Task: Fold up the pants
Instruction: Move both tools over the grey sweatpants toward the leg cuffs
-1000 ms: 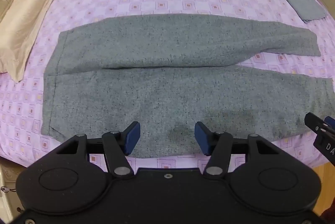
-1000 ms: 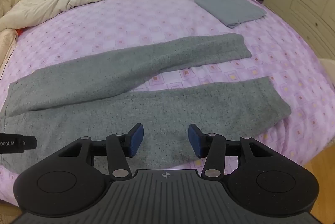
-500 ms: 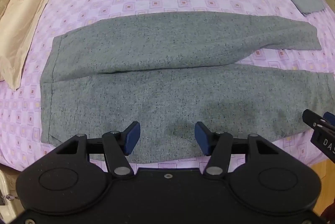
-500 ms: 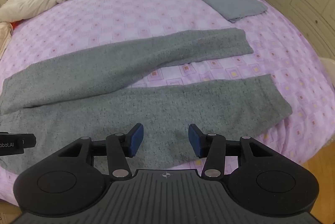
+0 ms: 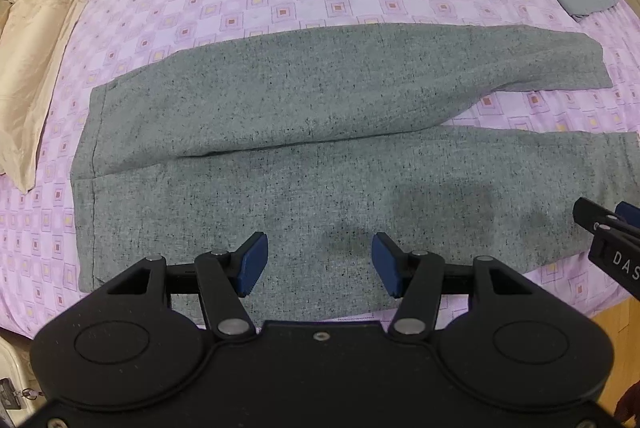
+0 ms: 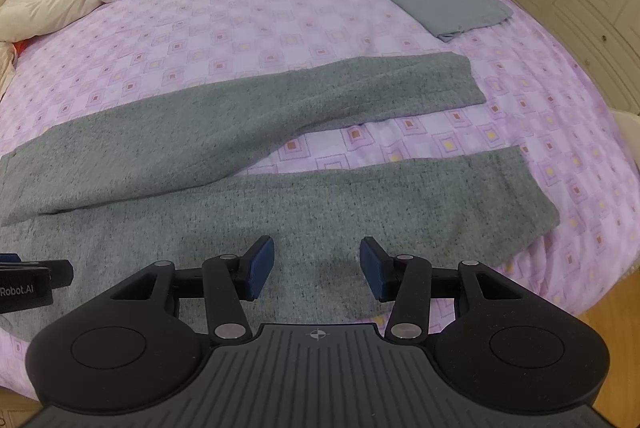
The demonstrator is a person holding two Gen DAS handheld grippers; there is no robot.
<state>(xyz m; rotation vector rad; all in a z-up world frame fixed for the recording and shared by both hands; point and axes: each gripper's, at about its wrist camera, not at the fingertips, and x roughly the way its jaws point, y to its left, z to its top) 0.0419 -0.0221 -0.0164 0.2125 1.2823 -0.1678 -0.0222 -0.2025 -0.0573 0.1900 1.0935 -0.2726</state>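
Left wrist view: the left gripper [image 5: 319, 264] has edged lower over the near leg of the grey pants [image 5: 304, 132], spread flat ahead of it; jaws wide apart, holding nothing. Right gripper [image 6: 317, 268] likewise gapes empty above that leg, slightly closer than before.

The left gripper [image 5: 316, 264] is wide open, and its two blue pads [image 5: 251, 264] are far apart. The right gripper [image 6: 317, 268] is wide open too. Both point the same way, side by side, holding nothing.
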